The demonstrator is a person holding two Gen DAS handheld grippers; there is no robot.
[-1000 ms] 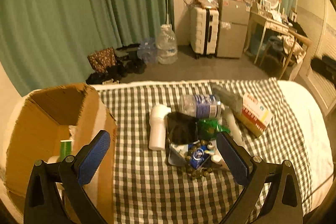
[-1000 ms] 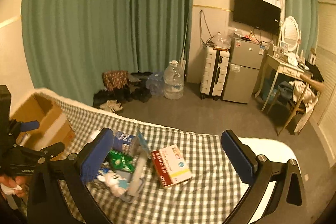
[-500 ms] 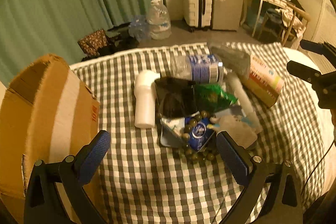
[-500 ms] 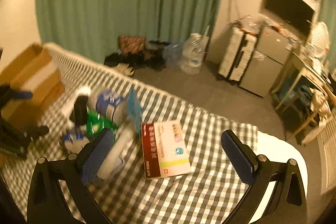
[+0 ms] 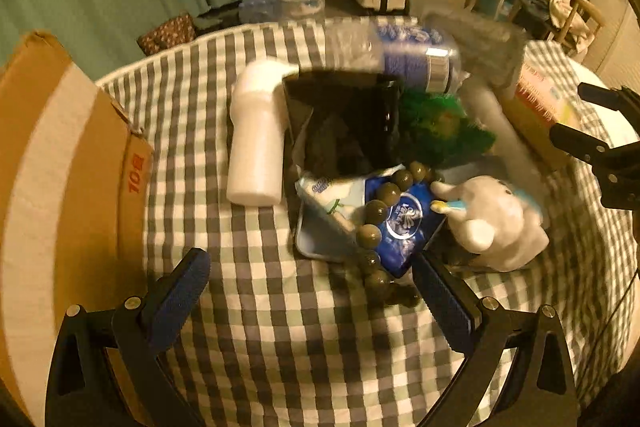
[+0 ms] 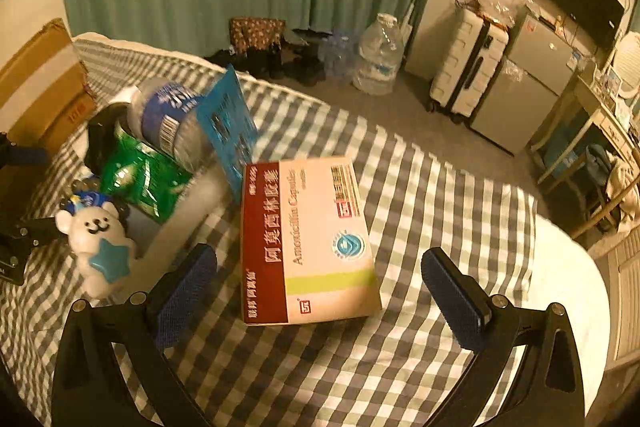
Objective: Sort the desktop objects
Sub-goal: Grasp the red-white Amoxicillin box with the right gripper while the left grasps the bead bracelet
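Above the checked cloth [image 5: 280, 327], left gripper [image 5: 312, 291] and right gripper [image 6: 320, 279] gape wide, holding nothing.

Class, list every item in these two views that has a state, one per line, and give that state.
Left tongs: open, empty.
Right tongs: open, empty.
Medicine box: closed, lying flat.
Water bottle: on its side.
White bottle: lying down.
Bear toy: upright.
Cardboard box: open or shut, unclear.
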